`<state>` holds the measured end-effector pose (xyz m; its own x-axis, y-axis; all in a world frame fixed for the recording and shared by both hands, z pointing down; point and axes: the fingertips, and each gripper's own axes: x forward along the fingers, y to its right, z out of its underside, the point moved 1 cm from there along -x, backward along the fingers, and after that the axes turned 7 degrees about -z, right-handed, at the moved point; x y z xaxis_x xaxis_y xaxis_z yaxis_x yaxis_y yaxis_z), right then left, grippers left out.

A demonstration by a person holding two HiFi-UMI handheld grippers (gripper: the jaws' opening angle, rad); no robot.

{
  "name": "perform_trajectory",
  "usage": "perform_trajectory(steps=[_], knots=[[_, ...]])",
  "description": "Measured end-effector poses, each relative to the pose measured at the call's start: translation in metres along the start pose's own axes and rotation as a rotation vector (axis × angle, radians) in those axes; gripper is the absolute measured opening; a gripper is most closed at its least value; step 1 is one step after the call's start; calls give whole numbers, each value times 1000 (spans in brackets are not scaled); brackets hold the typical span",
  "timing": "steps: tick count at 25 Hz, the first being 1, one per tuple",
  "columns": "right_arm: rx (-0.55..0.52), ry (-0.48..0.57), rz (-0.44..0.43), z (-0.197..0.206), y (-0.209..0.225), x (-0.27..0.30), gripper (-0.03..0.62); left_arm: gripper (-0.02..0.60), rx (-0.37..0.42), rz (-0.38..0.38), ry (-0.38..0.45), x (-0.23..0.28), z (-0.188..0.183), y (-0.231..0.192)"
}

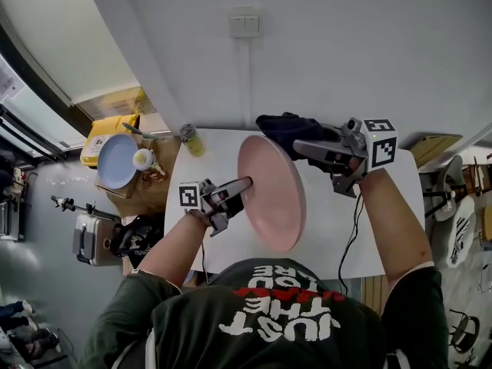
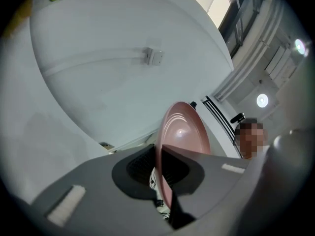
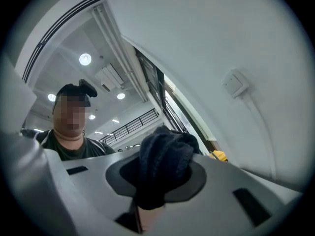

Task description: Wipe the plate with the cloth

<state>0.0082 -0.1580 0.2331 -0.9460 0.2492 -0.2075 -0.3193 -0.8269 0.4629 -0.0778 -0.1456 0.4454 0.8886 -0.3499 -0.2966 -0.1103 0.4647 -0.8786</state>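
Over the table (image 1: pixel 319 221), left claw (image 1: pixel 247 181) clamps the plate (image 1: pixel 269 191); right claw (image 1: pixel 296 146) clamps the cloth (image 1: pixel 284 125), its pads hidden.

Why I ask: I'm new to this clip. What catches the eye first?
A pink plate stands on edge above the white table, its rim pinched in the left tongs. Just right of it, the right tongs clamp a bunched dark cloth near the plate's far rim.

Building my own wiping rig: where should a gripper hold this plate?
Pinch the plate by its thin rim from the left, a jaw on each face, as the left gripper does; tilted on edge, it leaves the middle free for the cloth.
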Motion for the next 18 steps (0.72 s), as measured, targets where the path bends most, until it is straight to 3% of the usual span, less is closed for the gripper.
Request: perform_trajectory(steps=[10, 18], knots=[[-76, -74, 28, 8, -45, -14, 74, 21, -7, -162, 185, -13, -51, -20], [-77, -168, -34, 60, -79, 5, 74, 20, -57, -174, 308, -3, -76, -13]])
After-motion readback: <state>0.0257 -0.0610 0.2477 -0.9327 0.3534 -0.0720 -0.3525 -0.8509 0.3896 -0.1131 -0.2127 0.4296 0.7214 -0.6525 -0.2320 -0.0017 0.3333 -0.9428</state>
